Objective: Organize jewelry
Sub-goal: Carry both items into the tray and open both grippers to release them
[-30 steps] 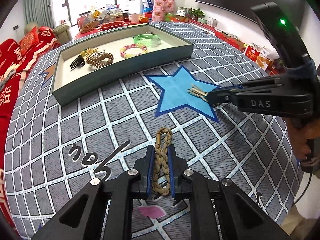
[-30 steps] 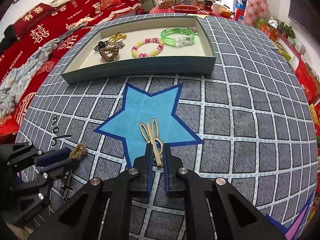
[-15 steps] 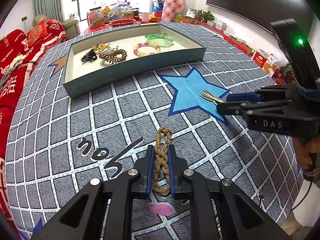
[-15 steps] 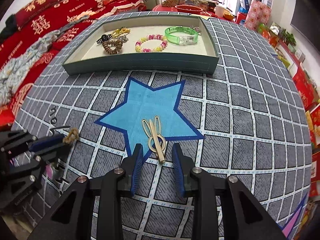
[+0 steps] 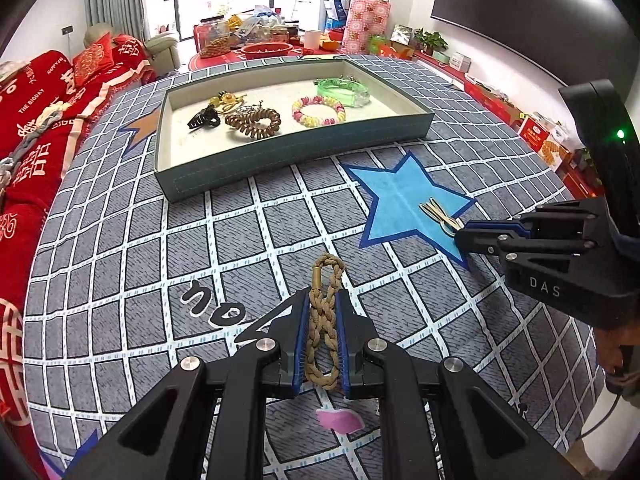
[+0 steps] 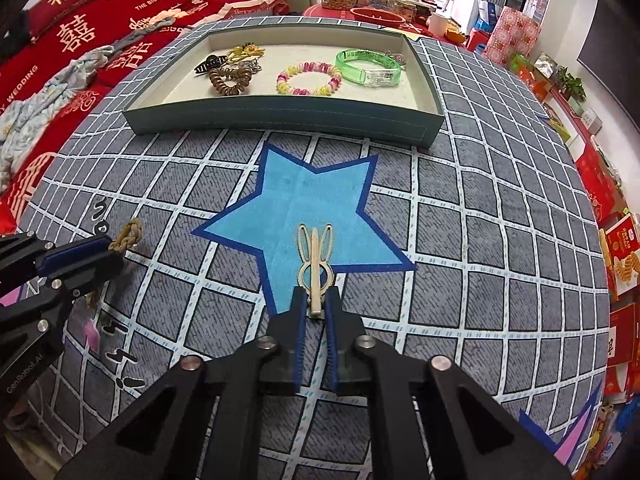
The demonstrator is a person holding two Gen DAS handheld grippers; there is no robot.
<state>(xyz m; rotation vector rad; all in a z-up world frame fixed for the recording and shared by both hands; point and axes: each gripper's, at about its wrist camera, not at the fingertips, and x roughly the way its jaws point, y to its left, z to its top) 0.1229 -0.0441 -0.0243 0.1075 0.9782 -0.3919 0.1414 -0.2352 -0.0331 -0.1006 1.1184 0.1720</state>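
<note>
The left tongs (image 5: 322,334) are closed on a braided rope bracelet (image 5: 323,320), whose looped end sticks out ahead of the tips. The right tongs (image 6: 316,312) are clamped on the tail of a cream rabbit-shaped hair clip (image 6: 315,262), which is laid over a blue star (image 6: 304,200) printed on the grey checked cloth (image 6: 460,240). Beyond both tongs, a shallow tray (image 6: 280,120) is seen, in which a black claw clip, a brown coil tie, a bead bracelet and a green bangle are kept.
</note>
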